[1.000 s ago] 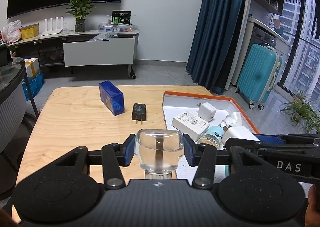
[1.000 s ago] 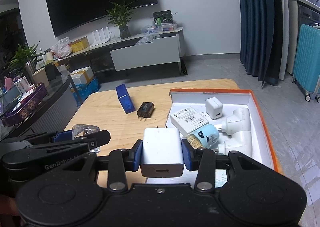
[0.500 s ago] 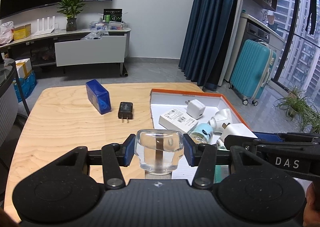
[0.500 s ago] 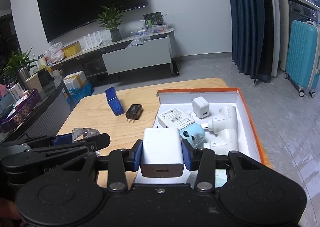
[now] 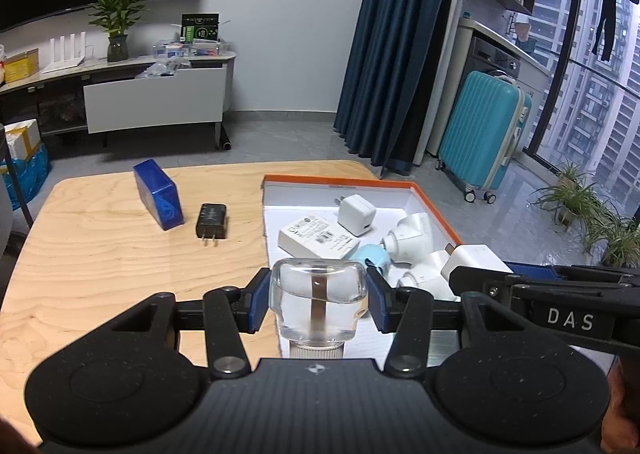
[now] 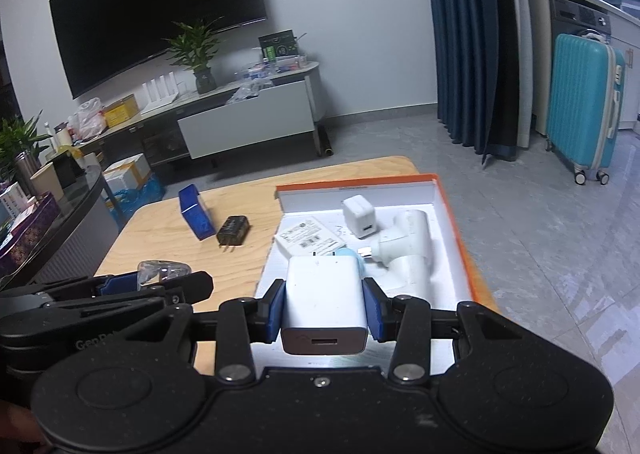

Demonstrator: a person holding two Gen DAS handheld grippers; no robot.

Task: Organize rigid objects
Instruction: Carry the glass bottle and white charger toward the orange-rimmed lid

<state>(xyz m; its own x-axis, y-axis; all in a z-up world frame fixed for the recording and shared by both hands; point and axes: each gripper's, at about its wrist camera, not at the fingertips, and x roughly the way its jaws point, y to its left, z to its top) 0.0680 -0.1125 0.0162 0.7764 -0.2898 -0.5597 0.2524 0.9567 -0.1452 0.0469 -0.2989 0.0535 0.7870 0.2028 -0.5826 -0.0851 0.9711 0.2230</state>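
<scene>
My left gripper (image 5: pixel 318 304) is shut on a clear glass bottle (image 5: pixel 318 300) with a white cap, held above the near left edge of the orange-rimmed white box (image 5: pixel 340 181). My right gripper (image 6: pixel 325 308) is shut on a white charger (image 6: pixel 324 302), held over the near end of the same box (image 6: pixel 454 213). The box holds a small white plug (image 5: pixel 356 213), a flat white adapter (image 5: pixel 318 240), a light blue item (image 5: pixel 372 258) and white socket adapters (image 5: pixel 412 232). A blue box (image 5: pixel 158 199) and a black charger (image 5: pixel 211 218) lie on the wooden table.
The wooden table (image 5: pixel 92 254) extends left of the box. A teal suitcase (image 5: pixel 480 133) and dark blue curtains (image 5: pixel 392 53) stand to the right. A TV cabinet (image 5: pixel 156 97) with a plant is behind. A glass side table (image 6: pixel 48 221) stands at the left.
Both grippers have shifted right and forward with their loads, so the box sits more centrally and closer in both views. Grips are unchanged.
</scene>
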